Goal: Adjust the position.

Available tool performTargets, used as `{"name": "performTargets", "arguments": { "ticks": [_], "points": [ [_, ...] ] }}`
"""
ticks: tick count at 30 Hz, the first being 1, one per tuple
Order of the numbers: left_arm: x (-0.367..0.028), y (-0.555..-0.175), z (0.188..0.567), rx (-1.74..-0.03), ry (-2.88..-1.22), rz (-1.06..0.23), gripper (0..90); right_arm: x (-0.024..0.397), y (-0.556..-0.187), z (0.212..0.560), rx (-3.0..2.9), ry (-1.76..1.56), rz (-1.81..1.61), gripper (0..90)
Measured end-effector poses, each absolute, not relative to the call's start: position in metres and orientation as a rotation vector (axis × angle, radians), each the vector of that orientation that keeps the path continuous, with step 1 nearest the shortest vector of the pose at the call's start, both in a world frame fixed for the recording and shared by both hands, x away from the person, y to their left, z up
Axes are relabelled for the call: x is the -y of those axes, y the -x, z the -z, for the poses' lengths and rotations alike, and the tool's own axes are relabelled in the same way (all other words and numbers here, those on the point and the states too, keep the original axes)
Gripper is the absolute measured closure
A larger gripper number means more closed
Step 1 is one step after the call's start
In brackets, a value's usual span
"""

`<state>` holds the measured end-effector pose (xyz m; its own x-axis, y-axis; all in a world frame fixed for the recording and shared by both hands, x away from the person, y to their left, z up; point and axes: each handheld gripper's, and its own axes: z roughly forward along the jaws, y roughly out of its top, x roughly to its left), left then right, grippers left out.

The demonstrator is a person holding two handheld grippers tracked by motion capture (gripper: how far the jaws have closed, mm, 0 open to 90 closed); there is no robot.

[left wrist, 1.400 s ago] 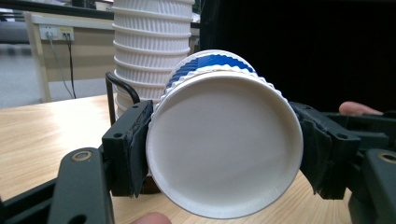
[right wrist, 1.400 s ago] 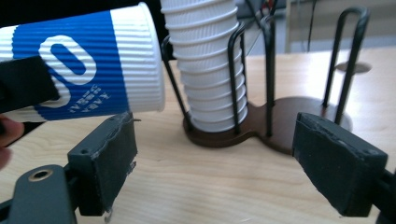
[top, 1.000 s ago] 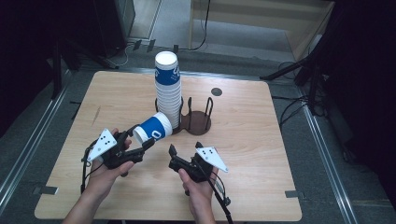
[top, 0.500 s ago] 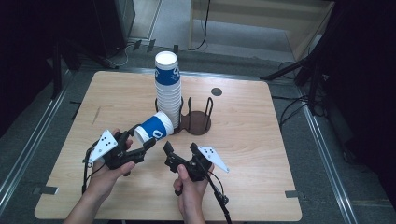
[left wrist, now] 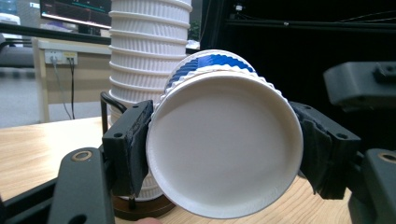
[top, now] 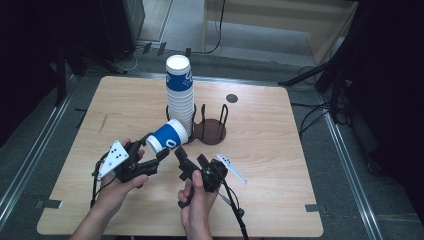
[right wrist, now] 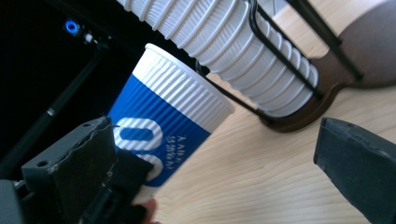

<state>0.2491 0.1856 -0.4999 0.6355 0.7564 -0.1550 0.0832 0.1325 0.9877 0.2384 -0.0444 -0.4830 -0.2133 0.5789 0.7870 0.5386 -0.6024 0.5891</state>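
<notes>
Blue-and-white ribbed paper cup (top: 167, 138) lies tilted, base toward you, clamped by your left gripper (top: 161, 156); your right gripper (top: 181, 156), angled beside it, has just spread its jaws, nothing between them.

L gripper (top: 159, 156) sits low at the person's left, held in the left hand (top: 117, 187); forearm comes in from the bottom edge. Its fingers (left wrist: 128, 147) are clamped on something, pointing up-right in the high view. R gripper (top: 186, 161) is in the right hand (top: 197, 200), near centre, angled up-left toward the L one. Its jaws have just been opening and now stand wide apart, nothing pressed between the fingers (right wrist: 84, 163). The two grippers' tips are near each other, not touching.
</notes>
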Motion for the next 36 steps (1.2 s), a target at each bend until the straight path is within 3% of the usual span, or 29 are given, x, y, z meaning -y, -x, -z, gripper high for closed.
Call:
{"name": "performTargets", "arguments": {
  "ticks": [10,36],
  "points": [
    [-0.179,-0.247,0.501,-0.758,-1.365,-0.544,28.2,0.040,-0.249,0.482,-1.240,-2.142,-2.104,0.0],
    [-0.163,-0.242,0.502,-0.711,-1.401,-0.503,28.2,0.038,-0.274,0.490,-1.181,-2.201,-2.280,0.0]
  ]
}}
